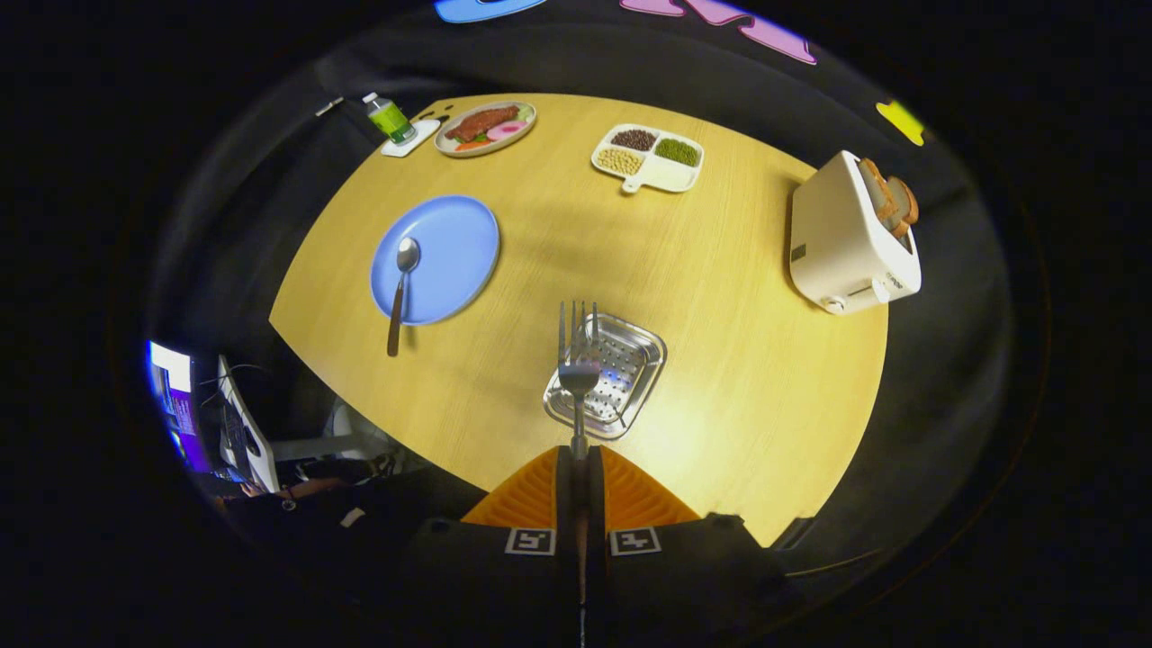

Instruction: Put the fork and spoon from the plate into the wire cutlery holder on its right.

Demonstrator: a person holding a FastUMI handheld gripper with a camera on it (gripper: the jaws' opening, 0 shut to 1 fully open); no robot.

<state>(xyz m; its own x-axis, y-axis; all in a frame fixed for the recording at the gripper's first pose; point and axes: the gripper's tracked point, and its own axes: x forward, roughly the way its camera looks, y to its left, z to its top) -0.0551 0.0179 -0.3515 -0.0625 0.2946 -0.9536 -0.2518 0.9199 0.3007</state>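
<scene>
Tool (578, 454) grips fork (577, 355) above wooden table (738, 360), black cloth around.

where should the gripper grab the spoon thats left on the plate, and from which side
Probably the handle. The spoon lies flat with its bowl on the blue plate and its dark handle sticking out past the near rim, over the table. That overhanging end looks easiest to pinch, coming from above with the fingers straddling it crosswise. The gripper is shut on the fork above the cutlery holder, so that goes first.
</scene>
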